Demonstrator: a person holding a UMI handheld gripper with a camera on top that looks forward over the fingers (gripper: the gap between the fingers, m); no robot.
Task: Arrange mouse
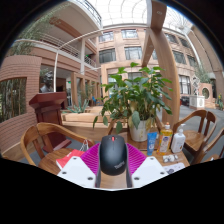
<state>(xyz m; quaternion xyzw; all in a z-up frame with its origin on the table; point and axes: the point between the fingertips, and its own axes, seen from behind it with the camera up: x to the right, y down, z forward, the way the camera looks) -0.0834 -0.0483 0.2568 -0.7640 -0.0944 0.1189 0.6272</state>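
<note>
A black mouse [112,160] with a red scroll wheel sits between my fingers, its front pointing away from me. My gripper [112,150] is shut on it: the pink pads [91,158] press on both its sides. The mouse is over the near part of a wooden table [70,148]. I cannot tell whether it rests on the table or is held just above it.
Beyond the mouse stands a potted plant [138,100]. To its right are a few small bottles [166,136] and other small items. A flat red thing [67,158] lies left of the fingers. Wooden chairs [38,136] stand at both sides of the table.
</note>
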